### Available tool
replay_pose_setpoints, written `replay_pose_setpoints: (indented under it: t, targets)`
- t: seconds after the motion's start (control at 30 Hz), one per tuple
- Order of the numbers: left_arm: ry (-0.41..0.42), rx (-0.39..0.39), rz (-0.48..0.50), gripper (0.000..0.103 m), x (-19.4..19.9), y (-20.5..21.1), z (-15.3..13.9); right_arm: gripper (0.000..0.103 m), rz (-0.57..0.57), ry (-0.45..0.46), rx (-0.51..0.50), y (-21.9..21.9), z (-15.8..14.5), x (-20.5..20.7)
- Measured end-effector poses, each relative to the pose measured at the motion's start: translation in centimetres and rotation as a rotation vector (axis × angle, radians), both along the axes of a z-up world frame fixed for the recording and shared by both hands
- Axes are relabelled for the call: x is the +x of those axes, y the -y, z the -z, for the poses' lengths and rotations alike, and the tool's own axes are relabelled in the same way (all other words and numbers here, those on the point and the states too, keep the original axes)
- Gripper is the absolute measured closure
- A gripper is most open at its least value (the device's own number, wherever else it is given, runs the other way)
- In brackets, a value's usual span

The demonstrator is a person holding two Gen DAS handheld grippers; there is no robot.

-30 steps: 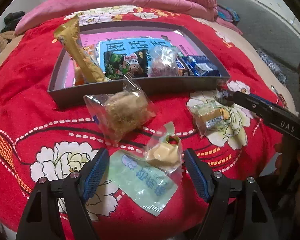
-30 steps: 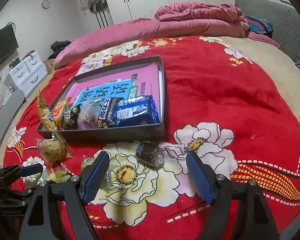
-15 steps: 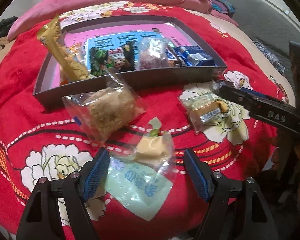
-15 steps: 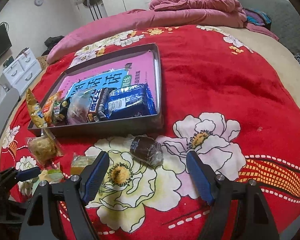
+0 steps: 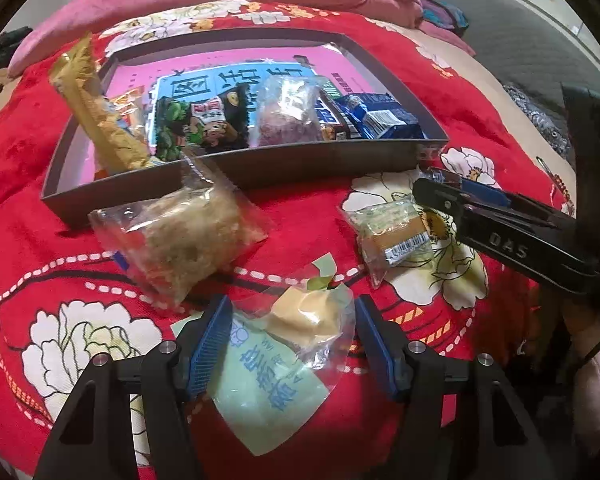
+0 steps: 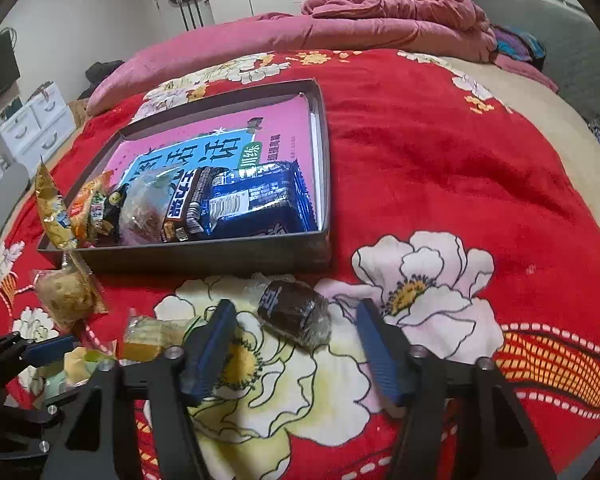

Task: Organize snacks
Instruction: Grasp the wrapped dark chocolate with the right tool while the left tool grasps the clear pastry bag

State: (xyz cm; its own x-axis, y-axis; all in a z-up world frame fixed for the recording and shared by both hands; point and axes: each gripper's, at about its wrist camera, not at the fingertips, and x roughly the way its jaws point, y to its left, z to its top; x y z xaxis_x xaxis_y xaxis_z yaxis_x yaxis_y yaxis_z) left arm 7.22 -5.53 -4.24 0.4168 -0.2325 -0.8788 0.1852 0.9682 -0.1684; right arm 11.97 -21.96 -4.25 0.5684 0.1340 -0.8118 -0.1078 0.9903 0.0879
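Snacks on a red flowered blanket [image 6: 440, 152], listed from left to right as we find them. In the left wrist view, our left gripper [image 5: 290, 342] is closing its blue pads around a clear packet with a pale yellow cake [image 5: 308, 320], which lies across a pale green sachet [image 5: 268, 396]; the left pad looks to be at the wrapper's edge, but we cannot tell whether the pads press on the packet. Up and to the left lies a clear bag holding a crumbly tan pastry [image 5: 184, 236], just in front of the grey tray [image 5: 332, 160]. To the right sits a small wrapped orange-brown cake with a barcode [image 5: 396, 236], close beside the tip of the other gripper's black finger. In the right wrist view, the tray holds, leftward first, a tall gold packet [image 6: 52, 212] leaning over its left corner, an orange packet [image 6: 88, 204], a dark packet with cartoon print [image 6: 110, 212], a clear bag of reddish pieces [image 6: 144, 212], a brown biscuit pack [image 6: 190, 208] and a dark blue wrapper [image 6: 256, 204], all resting on a pink and blue printed sheet [image 6: 228, 136]. Our right gripper [image 6: 294, 346] is closing, its pads standing apart on either side of a dark brown cake in clear wrap [image 6: 296, 312], which lies on a white flower below the tray's front wall; the pads do not press on it.
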Motion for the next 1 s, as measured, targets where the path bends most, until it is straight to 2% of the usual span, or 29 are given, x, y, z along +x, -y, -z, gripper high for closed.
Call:
replay_pose_setpoints:
  t: [0.07, 0.17, 0.23, 0.6, 1.0]
  targets:
    - [-0.006, 0.006, 0.013, 0.038, 0.1, 0.4, 0.1, 0.057, 0.006, -0.005, 0.001, 0.2, 0.3, 0.2]
    - [-0.007, 0.023, 0.03, 0.038, 0.1, 0.8, 0.3, 0.059, 0.007, -0.013, 0.019, 0.5, 0.4, 0.4]
    - [-0.007, 0.025, 0.035, 0.038, 0.0, 0.8, 0.3, 0.066, 0.001, -0.006, 0.027, 0.5, 0.2, 0.3]
    - [0.014, 0.006, 0.071, 0.047, -0.6, 1.0, -0.3, 0.066, 0.024, 0.016, 0.215, 2.7, -1.3, -0.6]
    - [0.054, -0.061, 0.042, 0.051, -1.0, -0.2, -1.9, 0.066, -0.042, 0.074, 0.224, 1.8, -2.9, -1.5]
